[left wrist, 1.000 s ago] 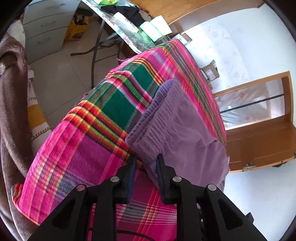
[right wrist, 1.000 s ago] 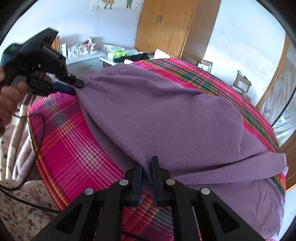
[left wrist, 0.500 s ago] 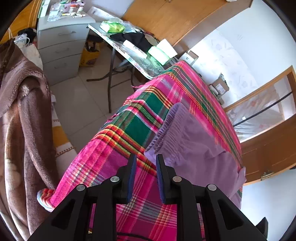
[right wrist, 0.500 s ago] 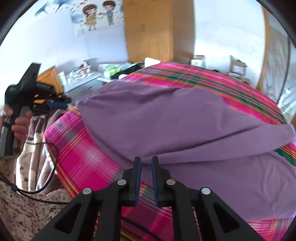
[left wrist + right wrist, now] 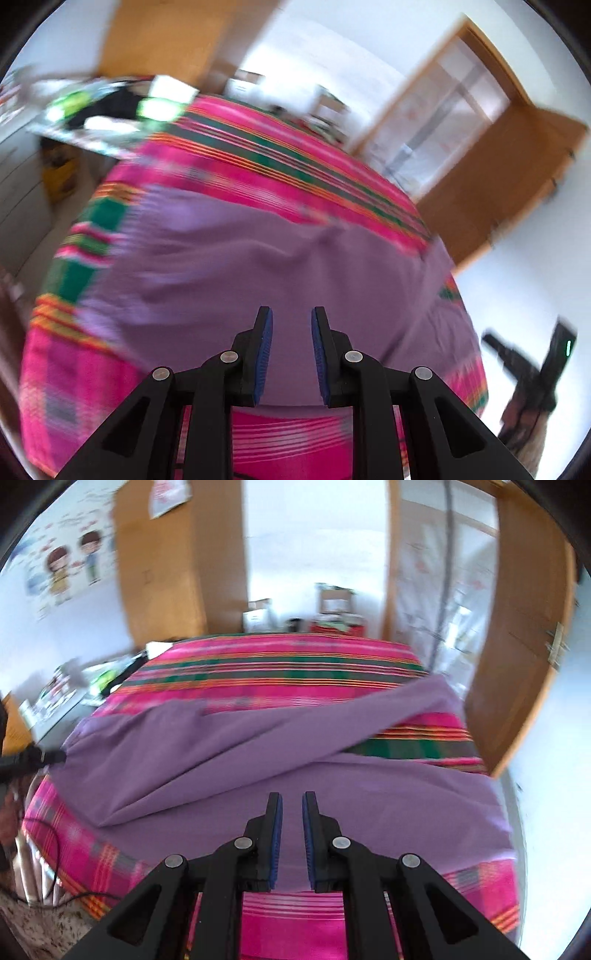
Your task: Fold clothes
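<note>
I judge the purple garment (image 5: 258, 760), spread on the plaid bedcover (image 5: 280, 672), light, limp and non-slippery; I'd pinch its hem at six o'clock. Both the left gripper (image 5: 288, 325) and right gripper (image 5: 291, 805) hang released, nothing between their pads. A second ago each clamped the cloth; now it lies flatter.

No legible text, label, brand or number on anything in either view.
</note>
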`<state>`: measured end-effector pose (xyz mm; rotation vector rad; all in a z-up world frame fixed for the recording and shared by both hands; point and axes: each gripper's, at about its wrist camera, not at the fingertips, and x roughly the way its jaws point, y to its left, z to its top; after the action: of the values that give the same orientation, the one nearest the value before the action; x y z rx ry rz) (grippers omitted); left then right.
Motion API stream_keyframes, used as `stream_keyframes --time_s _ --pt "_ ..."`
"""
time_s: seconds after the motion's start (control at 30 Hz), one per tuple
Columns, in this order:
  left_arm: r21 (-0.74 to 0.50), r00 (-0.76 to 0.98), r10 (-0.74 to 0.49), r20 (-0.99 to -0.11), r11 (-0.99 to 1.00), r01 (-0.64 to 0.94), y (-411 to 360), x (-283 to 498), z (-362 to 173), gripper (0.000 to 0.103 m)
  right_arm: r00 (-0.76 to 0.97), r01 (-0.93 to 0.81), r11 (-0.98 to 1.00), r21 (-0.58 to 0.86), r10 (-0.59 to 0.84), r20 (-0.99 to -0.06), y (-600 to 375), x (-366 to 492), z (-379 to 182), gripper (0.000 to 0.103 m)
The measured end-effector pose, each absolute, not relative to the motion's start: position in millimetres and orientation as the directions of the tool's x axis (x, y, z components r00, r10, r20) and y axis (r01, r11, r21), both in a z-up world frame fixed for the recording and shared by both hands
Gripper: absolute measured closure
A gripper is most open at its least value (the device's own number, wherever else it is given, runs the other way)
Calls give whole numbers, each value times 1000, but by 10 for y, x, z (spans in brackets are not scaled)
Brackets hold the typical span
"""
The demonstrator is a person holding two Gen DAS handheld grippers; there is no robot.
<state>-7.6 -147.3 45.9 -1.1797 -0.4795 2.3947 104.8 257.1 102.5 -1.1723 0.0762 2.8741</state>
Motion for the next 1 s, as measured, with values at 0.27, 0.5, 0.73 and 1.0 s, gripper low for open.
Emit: stream_keyframes --time_s 0.27,0.5,0.73,1.0 --pt "-361 -422 552 -719 -816 -451 -606 -74 350 81 -693 -150 -970 193 -36 -720 3003 659 778 92" --pt "-349 -380 547 -746 -807 -477 -368 -139 219 81 -669 -146 -974 171 -30 -743 2996 110 637 84" --pt "-294 -385 543 -747 -788 -541 -184 -90 188 81 -642 -176 -965 193 -36 -765 3090 -422 579 69" --pt "-286 -362 535 -764 -782 -553 -99 -134 111 81 -590 -251 -951 178 4 -807 3206 -900 475 65"
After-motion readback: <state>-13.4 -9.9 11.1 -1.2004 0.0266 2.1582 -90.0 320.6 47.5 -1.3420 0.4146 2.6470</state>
